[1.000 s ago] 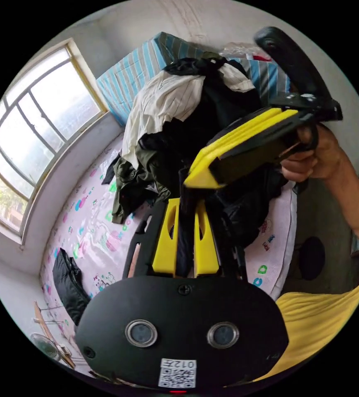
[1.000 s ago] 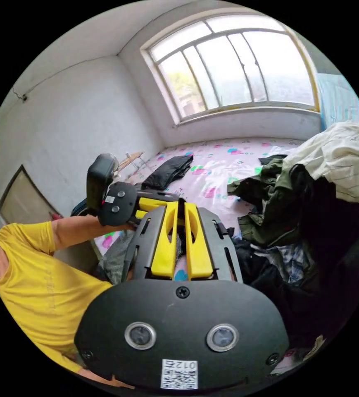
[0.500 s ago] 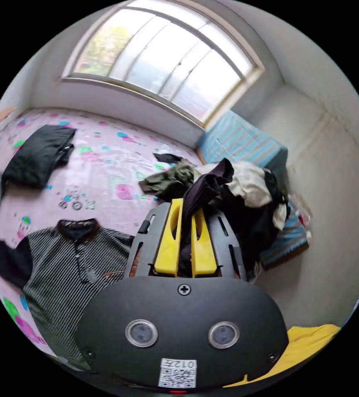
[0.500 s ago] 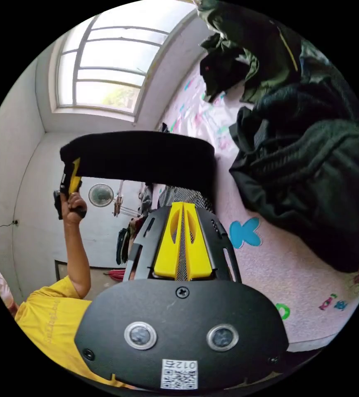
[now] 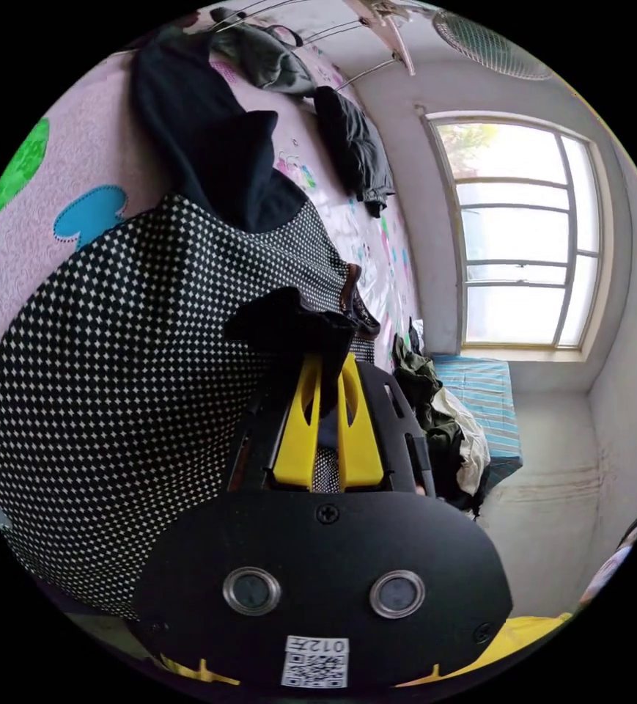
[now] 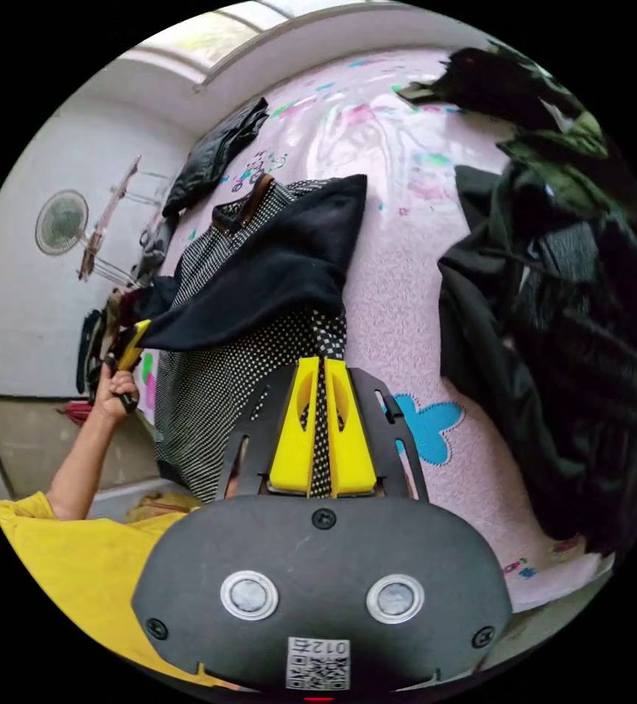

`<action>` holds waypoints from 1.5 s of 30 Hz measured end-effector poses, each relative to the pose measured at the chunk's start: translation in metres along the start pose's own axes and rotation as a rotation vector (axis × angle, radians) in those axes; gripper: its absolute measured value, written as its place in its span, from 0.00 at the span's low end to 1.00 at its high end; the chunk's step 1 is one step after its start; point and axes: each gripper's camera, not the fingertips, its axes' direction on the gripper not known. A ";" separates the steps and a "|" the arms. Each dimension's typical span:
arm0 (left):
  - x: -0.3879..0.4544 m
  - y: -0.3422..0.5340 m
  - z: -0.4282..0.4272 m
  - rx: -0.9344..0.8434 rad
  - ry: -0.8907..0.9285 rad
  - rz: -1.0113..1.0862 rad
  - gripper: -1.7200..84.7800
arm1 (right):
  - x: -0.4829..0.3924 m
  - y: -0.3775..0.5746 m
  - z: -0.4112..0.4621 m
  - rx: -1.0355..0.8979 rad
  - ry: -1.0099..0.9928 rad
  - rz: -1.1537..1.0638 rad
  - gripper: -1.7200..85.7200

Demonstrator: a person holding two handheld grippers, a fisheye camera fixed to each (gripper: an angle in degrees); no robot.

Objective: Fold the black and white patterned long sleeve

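My right gripper pinches the shirt hem. My left gripper pinches the black sleeve over the shirt. I should lay it flat and straight.

You've got heap of dark clothes piled on pink patterned bed, folded black garment near far edge. Fan on wall, window bright, striped blue bedding beneath it.
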 end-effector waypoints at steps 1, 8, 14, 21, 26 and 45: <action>0.002 -0.003 -0.001 -0.005 0.000 0.010 0.03 | -0.011 -0.012 0.008 -0.006 0.018 -0.031 0.03; 0.097 -0.059 -0.004 -0.096 0.125 0.313 0.03 | -0.037 -0.069 0.044 0.016 0.048 -0.111 0.03; 0.121 -0.092 -0.013 -0.070 0.067 0.320 0.03 | -0.020 -0.140 0.042 0.048 0.043 -0.218 0.04; 0.098 -0.112 -0.009 -0.101 -0.025 0.243 0.03 | -0.041 -0.233 0.050 0.052 0.134 -0.483 0.06; 0.101 -0.122 -0.005 -0.109 -0.037 0.230 0.04 | -0.083 -0.268 0.121 -0.132 0.300 -0.803 0.09; 0.157 -0.160 -0.001 -0.168 0.003 0.374 0.05 | -0.119 -0.304 0.224 -0.445 0.393 -1.092 0.04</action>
